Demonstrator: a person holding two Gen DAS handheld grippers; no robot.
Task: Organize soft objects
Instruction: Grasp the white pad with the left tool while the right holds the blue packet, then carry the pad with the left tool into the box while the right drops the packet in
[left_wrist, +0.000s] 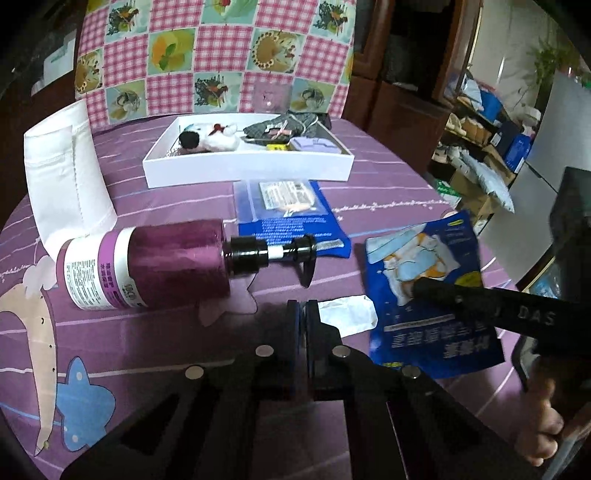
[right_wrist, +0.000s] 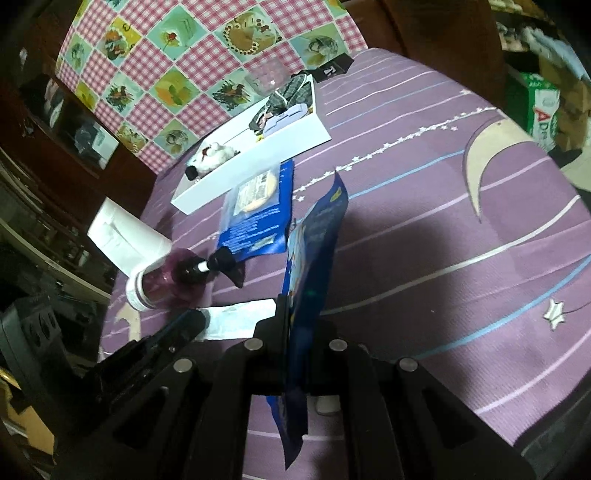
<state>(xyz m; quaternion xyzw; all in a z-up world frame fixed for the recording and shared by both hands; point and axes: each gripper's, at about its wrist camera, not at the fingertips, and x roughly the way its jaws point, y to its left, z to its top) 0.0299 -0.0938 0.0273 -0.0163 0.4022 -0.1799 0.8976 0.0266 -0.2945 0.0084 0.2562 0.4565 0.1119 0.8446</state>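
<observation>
Surroundings first: purple bedsheet (left_wrist: 388, 192) with moon and star print covers the work surface. Pump bottle (left_wrist: 155, 266), purple with a white label, lies on its side, its black nozzle touching the lower edge of a flat blue packet (left_wrist: 295, 218) on the sheet. White tray (left_wrist: 247, 168) sits just beyond that packet and holds a white plush toy (left_wrist: 218, 138), a grey plaid fabric item (left_wrist: 284, 125) and a small lilac piece (left_wrist: 314, 144). White folded cloth (left_wrist: 66, 177) stands curled to the left of the bottle. White wrapper (left_wrist: 347, 314) lies flat on the sheet just ahead of the left gripper (left_wrist: 303, 317). Checked pink quilt (left_wrist: 221, 55) rises behind the tray.

Task item: blue pouch (right_wrist: 314, 251), printed with a cartoon figure and white lettering, is soft and glossy. In the right wrist view it stands on edge, raised off the sheet, well short of the tray; the flat packet lies between it and the tray.

Right gripper (right_wrist: 295, 332) has its jaws pressed onto the pouch's lower portion. Left gripper's jaws are fully together, gripping nothing visible, low over the sheet near the bottle.
</observation>
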